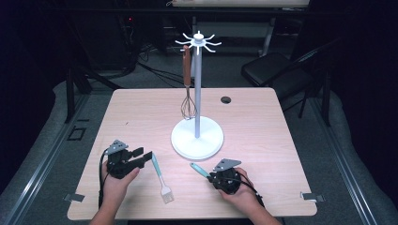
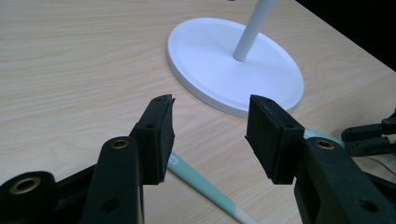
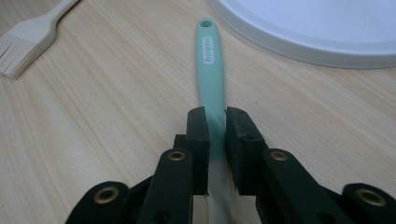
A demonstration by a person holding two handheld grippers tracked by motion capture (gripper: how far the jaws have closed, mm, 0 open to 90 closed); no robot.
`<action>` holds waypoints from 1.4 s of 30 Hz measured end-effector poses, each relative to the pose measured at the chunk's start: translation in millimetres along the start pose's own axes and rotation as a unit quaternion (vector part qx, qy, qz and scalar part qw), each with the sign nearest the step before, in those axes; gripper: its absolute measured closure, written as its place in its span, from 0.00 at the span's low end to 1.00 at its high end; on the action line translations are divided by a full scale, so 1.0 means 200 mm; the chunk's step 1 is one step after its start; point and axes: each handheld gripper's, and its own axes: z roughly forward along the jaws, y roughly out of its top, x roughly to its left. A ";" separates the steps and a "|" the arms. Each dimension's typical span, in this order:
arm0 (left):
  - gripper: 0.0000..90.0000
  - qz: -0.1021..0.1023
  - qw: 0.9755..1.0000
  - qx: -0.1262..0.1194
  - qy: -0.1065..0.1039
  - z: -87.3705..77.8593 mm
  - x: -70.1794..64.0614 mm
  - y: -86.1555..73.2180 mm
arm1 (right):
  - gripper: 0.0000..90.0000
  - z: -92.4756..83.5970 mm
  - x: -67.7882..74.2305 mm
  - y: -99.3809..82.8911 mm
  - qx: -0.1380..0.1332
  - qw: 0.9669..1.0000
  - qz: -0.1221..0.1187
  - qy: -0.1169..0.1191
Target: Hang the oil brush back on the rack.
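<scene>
Right gripper [image 3: 215,125] clamps a teal handle [image 3: 210,70] running toward twelve o'clock; left gripper [image 2: 210,133] gapes over the brush [image 1: 160,176], whose handle points to eleven o'clock near the stand [image 1: 197,138]

High view overhead facing forward, gripper views close, sharing white base [image 1: 197,138]
</scene>
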 end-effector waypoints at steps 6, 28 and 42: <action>0.54 0.023 0.999 0.013 -0.022 0.07 -0.08 -0.03 | 0.89 0.00 0.00 0.00 -0.004 1.000 -0.006 -0.001; 0.50 0.042 0.991 0.061 -0.115 0.31 -0.29 -0.12 | 0.90 0.01 0.00 -0.01 -0.025 1.000 0.003 0.013; 0.47 0.047 0.984 0.081 -0.155 0.40 -0.34 -0.14 | 0.90 -0.05 0.03 0.01 -0.063 0.997 -0.011 0.040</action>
